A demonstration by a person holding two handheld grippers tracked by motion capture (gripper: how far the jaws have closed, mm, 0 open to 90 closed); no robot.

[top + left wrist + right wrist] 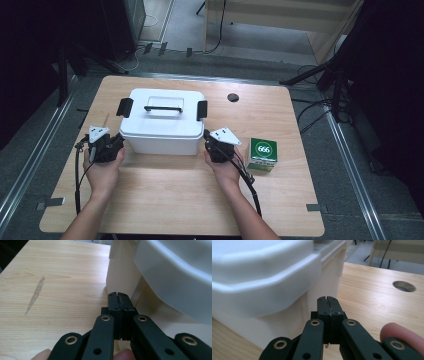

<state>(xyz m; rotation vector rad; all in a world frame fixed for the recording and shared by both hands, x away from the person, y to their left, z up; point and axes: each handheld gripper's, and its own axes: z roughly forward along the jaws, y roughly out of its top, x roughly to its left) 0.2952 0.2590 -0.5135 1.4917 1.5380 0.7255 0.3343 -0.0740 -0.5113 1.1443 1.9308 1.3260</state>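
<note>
A white plastic storage box with a lid, a black handle and black side clips stands in the middle of the wooden table. My left gripper sits at the box's near left corner, jaws shut with nothing between them; its own view has the shut tips beside the box wall. At the near right corner is my right gripper, also shut and empty, its tips close under the lid's rim.
A small green and white carton marked 666 stands to the right of the right hand. A round cable hole lies behind the box. Cables trail from both grippers toward the table's near edge. Dark stands and floor surround the table.
</note>
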